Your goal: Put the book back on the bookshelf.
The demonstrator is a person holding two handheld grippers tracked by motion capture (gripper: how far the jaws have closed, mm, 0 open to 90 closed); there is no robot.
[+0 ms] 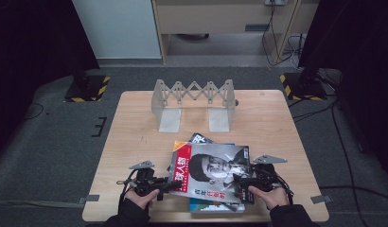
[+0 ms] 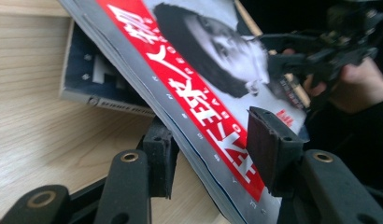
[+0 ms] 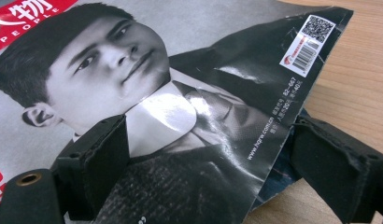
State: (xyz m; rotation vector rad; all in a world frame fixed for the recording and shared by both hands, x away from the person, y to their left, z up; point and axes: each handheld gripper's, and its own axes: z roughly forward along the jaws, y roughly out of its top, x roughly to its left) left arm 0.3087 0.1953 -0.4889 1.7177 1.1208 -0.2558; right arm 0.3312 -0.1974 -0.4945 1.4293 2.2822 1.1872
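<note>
Magazine (image 1: 208, 174) sits lifted off the pile on the counter (image 1: 135, 137), its spine edge between my left tool's (image 2: 213, 154) part-open jaws, its far edge between my right tool's (image 3: 208, 172) wide jaws. Neither visibly pinches yet; the rack (image 1: 194, 94) ahead stands unfilled.

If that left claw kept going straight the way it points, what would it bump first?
Probably the grey-and-red glossy magazine: its edge already sits between the left claw jaws, leaving almost no room.
</note>
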